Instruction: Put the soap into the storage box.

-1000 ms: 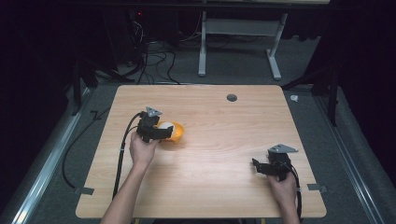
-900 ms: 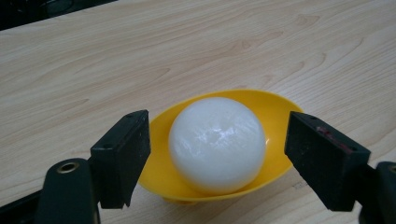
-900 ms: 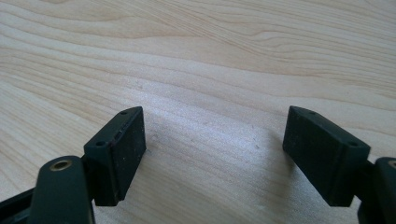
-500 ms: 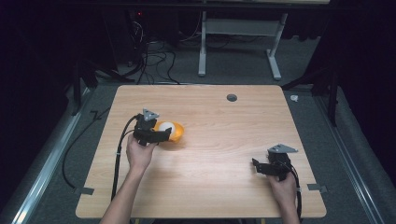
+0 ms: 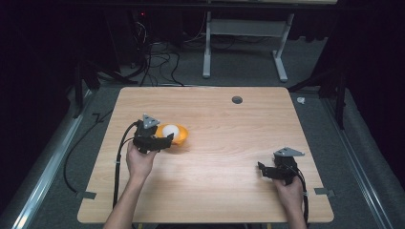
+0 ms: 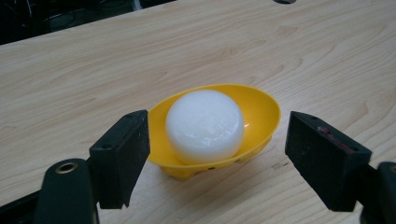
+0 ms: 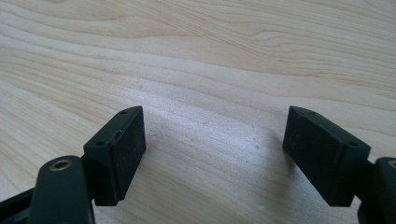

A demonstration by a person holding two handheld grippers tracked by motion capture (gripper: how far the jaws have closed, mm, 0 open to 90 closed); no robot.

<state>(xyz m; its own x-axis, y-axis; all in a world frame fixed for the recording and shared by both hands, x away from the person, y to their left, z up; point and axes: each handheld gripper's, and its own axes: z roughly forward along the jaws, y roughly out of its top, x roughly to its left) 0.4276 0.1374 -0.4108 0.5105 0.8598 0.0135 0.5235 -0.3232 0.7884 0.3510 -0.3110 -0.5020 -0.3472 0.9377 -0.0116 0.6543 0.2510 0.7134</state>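
On the pale wooden table [image 5: 229, 143], the yellow bowl [image 5: 177, 137] holding a white ball [image 5: 171, 132] sits left of centre, ungrasped between the left gripper's [image 5: 160, 141] wide-open jaws, while the right gripper [image 5: 262, 170], also wide open and empty, rests at lower right, so lifting seems yet to begin.

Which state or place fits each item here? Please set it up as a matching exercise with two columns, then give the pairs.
Column one:
1. yellow bowl
2. white ball
3. left gripper
4. right gripper

Column two:
a. open over bare wood
b. lying inside the bowl
c. open, jaws either side of the bowl
d. on the table's left half

Pairs: 1-d, 2-b, 3-c, 4-a
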